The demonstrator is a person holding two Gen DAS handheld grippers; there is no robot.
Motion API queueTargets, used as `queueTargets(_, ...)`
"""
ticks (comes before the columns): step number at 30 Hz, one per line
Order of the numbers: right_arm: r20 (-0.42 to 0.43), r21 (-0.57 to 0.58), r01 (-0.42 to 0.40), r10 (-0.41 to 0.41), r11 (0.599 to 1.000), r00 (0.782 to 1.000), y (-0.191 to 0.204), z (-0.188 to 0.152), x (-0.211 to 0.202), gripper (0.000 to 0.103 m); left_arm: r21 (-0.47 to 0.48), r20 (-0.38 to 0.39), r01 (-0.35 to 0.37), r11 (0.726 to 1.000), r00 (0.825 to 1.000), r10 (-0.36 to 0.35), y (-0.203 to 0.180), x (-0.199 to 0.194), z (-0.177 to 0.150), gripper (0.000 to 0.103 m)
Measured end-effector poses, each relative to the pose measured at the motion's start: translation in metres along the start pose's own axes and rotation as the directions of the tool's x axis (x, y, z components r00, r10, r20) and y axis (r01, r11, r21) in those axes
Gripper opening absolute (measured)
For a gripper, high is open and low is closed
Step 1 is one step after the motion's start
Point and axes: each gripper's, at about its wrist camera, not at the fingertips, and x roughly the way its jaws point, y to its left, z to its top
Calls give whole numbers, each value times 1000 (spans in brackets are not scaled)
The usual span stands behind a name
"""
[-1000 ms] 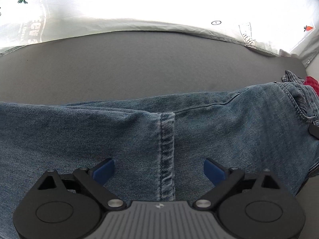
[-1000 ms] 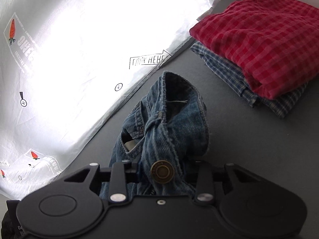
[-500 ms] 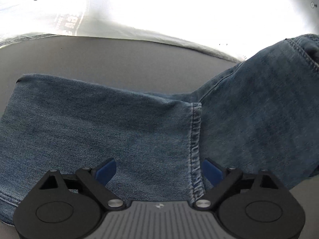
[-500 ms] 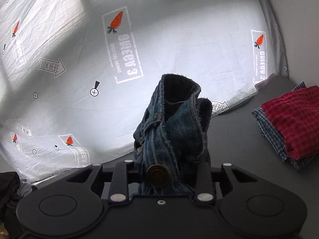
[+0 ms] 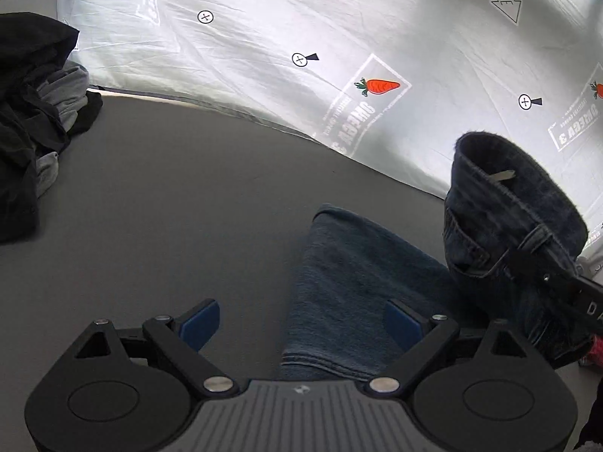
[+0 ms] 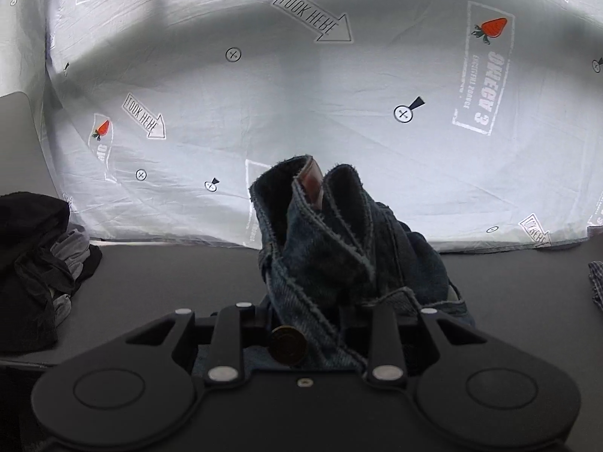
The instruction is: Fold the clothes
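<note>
jeans [image 6: 331, 248]: we hold the waistband bunched and raised off the grey desk [image 5: 169, 203]; a leg [image 5: 339, 282] trails on the desk below
right hand-held gripper [image 6: 305, 324]: clamped on waistband, brass button [image 6: 288, 346] just in front of it
left hand-held gripper [image 5: 301, 324]: we keep blue pads spread wide, w/ leg under the gap, nothing pinched
dark clothes pile [image 5: 34, 120]: far left of desk
backdrop: white printed sheet [image 6: 301, 94]

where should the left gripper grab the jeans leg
Probably at the hem end of the jeans leg, the stitched edge lying right between the open left gripper fingers. Come from above and close across that edge. The leg lies flat on the grey table, so the thick hem gives the blue pads the most to pinch. The right gripper already clamps the bunched waistband.
</note>
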Motion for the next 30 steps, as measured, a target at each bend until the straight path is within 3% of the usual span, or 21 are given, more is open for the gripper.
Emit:
queueTargets(2, -144, -94, -75, 61, 993, 988, 43, -24, 34, 33, -62, -17, -7, 998, 1000, 6, 29, 0, -2, 94)
queueTargets(4, -255, -132, -157, 120, 979, 960, 69, -46, 48, 36, -107, -22, -5, 994, 1000, 3, 53, -1, -4, 94)
queueTargets(7, -262, -169, -278, 229, 946, 937, 84, -57, 34, 45, -137, -30, 12, 991, 999, -16, 66, 4, -3, 94)
queueTargets(8, -246, -185, -295, 246, 938, 937, 85, -57, 28, 53, -142, -35, 25, 990, 999, -30, 66, 7, -1, 94)
queueTargets(11, -156, -206, -208, 178, 956, 972, 66, -44, 6, 63, -154, -49, 65, 986, 996, -73, 64, 18, 2, 94)
queueTargets(13, -130, -179, -99, 76, 979, 989, 39, -37, -2, 66, -103, -63, 105, 989, 992, -112, 44, 28, 1, 94)
queueTargets(15, -133, -151, 22, -42, 988, 990, 7, -39, -9, 70, -61, -83, 130, 990, 987, -135, 23, 40, 0, 94)
queueTargets(17, -156, -150, 140, -164, 979, 974, -25, -50, -16, 72, -32, -100, 145, 989, 984, -148, 5, 52, 1, 94)
queueTargets(19, -188, -180, 238, -271, 954, 944, -53, -67, -21, 72, -7, -106, 144, 989, 984, -144, -8, 65, 3, 95)
queueTargets(23, -253, -256, 311, -374, 915, 892, -88, -100, -21, 73, -20, -143, 112, 993, 983, -114, -21, 101, 7, 97)
queueTargets(27, -255, -317, 289, -374, 903, 892, -95, -119, -18, 76, -78, -164, 115, 990, 978, -127, -23, 117, 4, 94)
queueTargets(30, -207, -367, 305, -397, 878, 894, -92, -121, -6, 77, -91, -144, 120, 989, 981, -133, -23, 117, 4, 78)
